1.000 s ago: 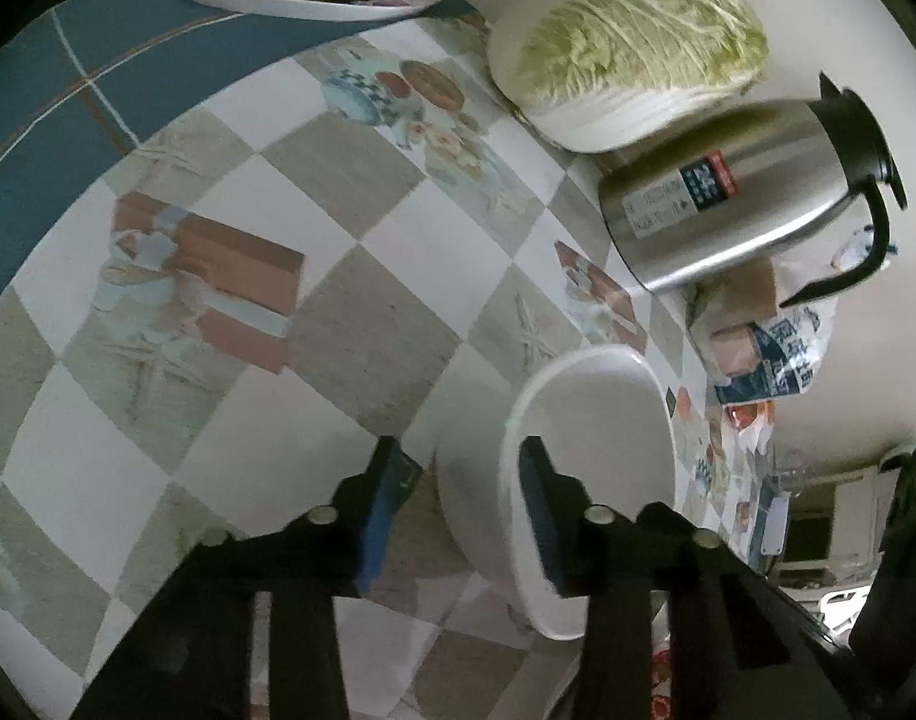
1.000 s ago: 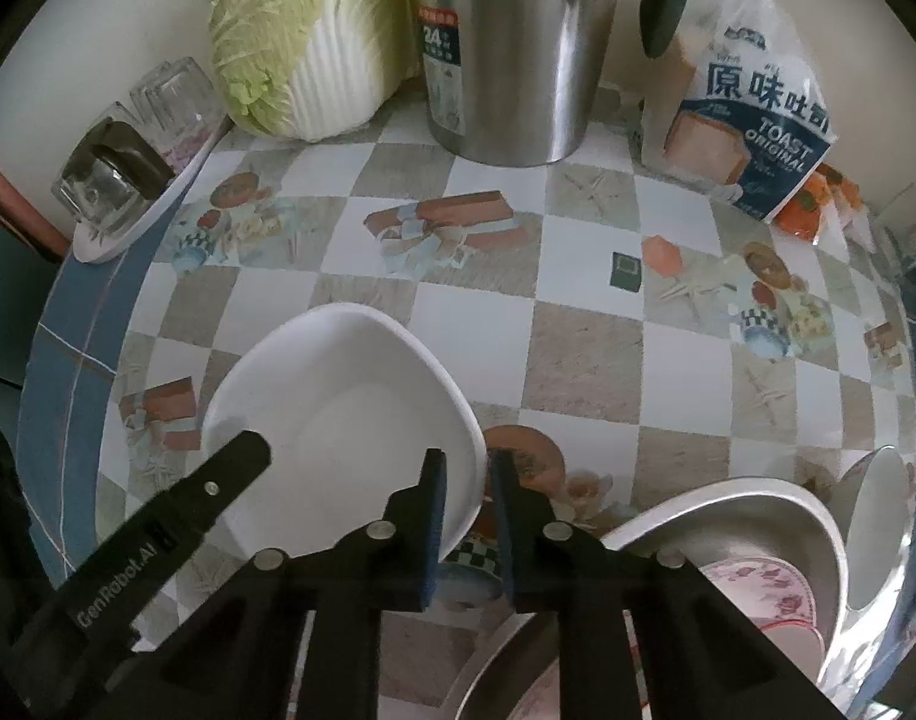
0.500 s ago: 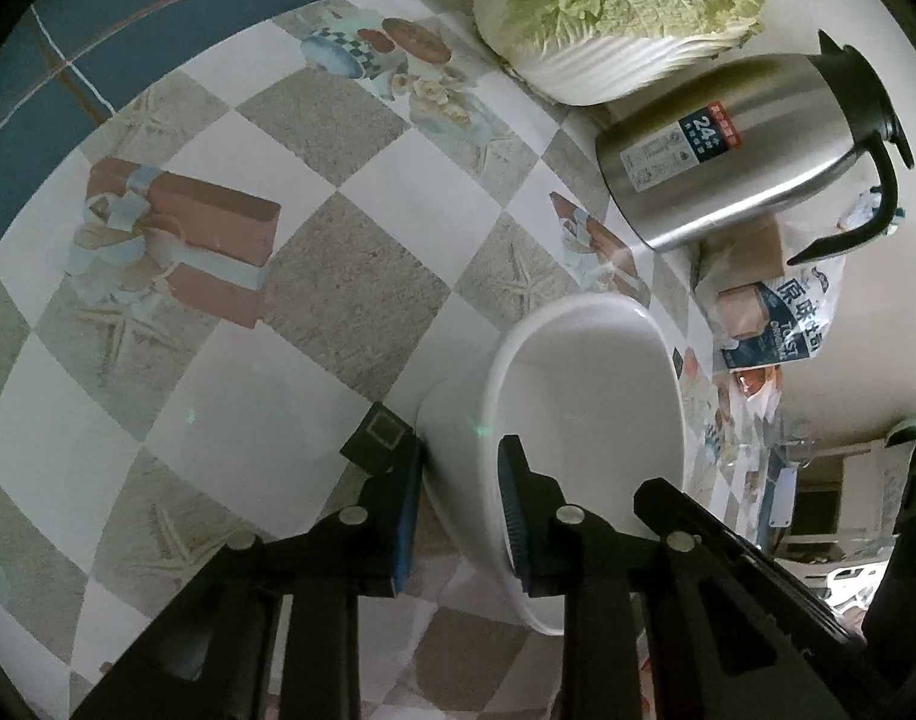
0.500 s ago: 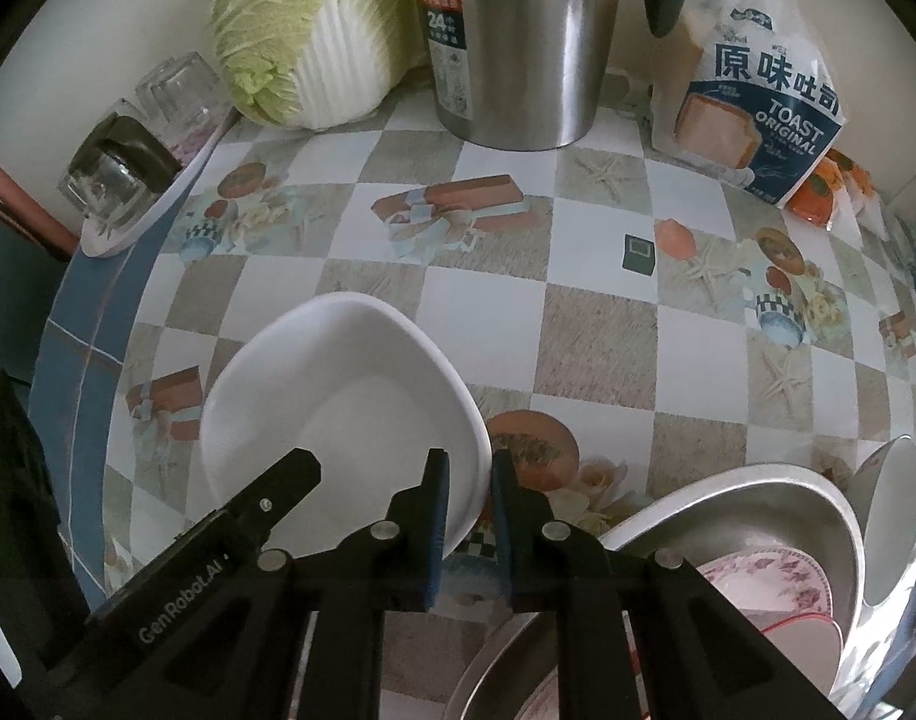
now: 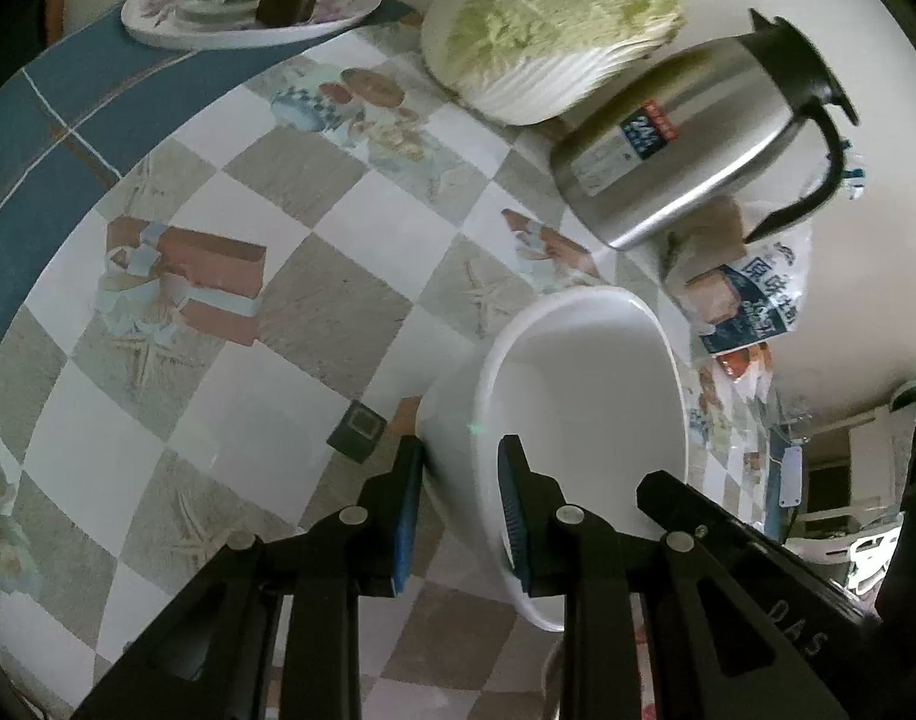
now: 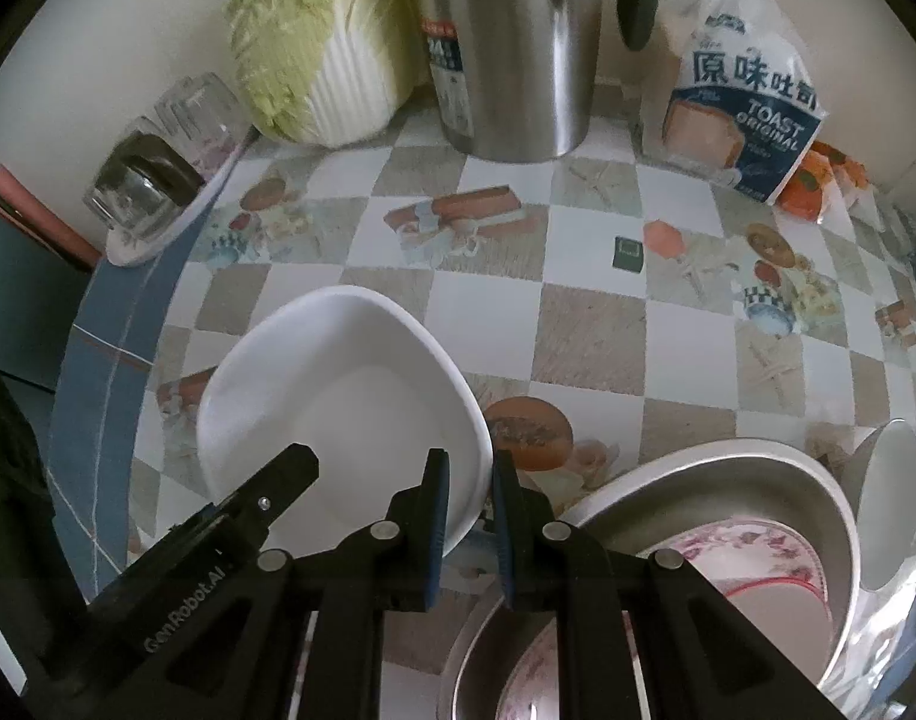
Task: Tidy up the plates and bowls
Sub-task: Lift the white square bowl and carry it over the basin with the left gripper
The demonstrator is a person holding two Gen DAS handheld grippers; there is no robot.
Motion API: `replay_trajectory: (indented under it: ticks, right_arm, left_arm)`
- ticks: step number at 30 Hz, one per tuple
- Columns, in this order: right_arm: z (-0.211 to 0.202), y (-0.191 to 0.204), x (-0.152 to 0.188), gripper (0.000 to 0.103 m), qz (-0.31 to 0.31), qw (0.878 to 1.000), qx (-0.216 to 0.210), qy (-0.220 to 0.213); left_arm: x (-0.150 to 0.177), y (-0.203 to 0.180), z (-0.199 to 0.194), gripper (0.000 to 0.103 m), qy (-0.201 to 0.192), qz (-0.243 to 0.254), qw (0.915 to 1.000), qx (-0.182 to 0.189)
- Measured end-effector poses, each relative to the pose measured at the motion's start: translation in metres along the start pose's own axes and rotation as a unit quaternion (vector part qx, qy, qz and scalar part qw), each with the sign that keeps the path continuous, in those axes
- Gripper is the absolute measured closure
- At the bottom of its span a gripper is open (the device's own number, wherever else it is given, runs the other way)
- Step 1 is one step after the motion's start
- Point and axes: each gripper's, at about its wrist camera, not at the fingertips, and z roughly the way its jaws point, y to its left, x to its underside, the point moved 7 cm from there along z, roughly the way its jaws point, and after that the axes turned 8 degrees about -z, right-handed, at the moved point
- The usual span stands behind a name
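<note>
A white bowl (image 5: 584,420) with a rounded-square rim sits tilted over the checked tablecloth. My left gripper (image 5: 458,450) is shut on its near rim, one blue pad outside the wall and one inside. In the right wrist view the same bowl (image 6: 338,396) lies at centre left, and my right gripper (image 6: 467,462) is shut on its right rim. The left gripper's finger (image 6: 290,468) shows over the bowl's near left edge. The right gripper's finger (image 5: 668,486) shows at the bowl's other side.
A metal basin (image 6: 698,456) holding flower-patterned plates (image 6: 776,558) stands at the lower right, with a white dish (image 6: 884,510) on edge beside it. At the back stand a cabbage (image 6: 320,42), a steel jug (image 6: 512,48), a toast bag (image 6: 746,108) and a tray of glasses (image 6: 158,204).
My left gripper closed on the bowl's rim, then rose a little with it, tipping the bowl. The right gripper stayed shut on the opposite rim.
</note>
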Motion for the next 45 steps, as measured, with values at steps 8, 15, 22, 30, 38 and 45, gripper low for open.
replay_trajectory:
  ticks: [8, 15, 22, 30, 38, 45]
  right_arm:
    - [-0.04, -0.005, 0.001, 0.087, -0.004, 0.999, -0.016, -0.042]
    - [-0.082, -0.012, 0.011, 0.087, -0.002, 0.995, -0.038, -0.087]
    - [-0.119, -0.023, 0.03, 0.087, 0.001, 0.991, -0.047, -0.128]
    - [-0.144, -0.044, 0.058, 0.086, 0.026, 0.981, -0.064, -0.181]
    - [-0.146, -0.069, 0.091, 0.086, 0.064, 0.973, -0.088, -0.206]
    - [-0.148, -0.091, 0.109, 0.086, 0.088, 0.968, -0.09, -0.219]
  left_arm:
    - [0.012, -0.026, -0.026, 0.076, -0.029, 0.039, 0.9988, 0.002]
    - [0.028, -0.046, -0.055, 0.076, -0.057, 0.068, 0.9959, 0.013]
    - [0.047, -0.07, -0.079, 0.076, -0.084, 0.111, 0.9901, 0.018]
    - [0.07, -0.095, -0.094, 0.076, -0.105, 0.165, 0.9807, 0.007]
    - [0.094, -0.116, -0.092, 0.076, -0.103, 0.213, 0.9717, 0.004]
    - [0.113, -0.131, -0.082, 0.076, -0.095, 0.244, 0.9652, -0.01]
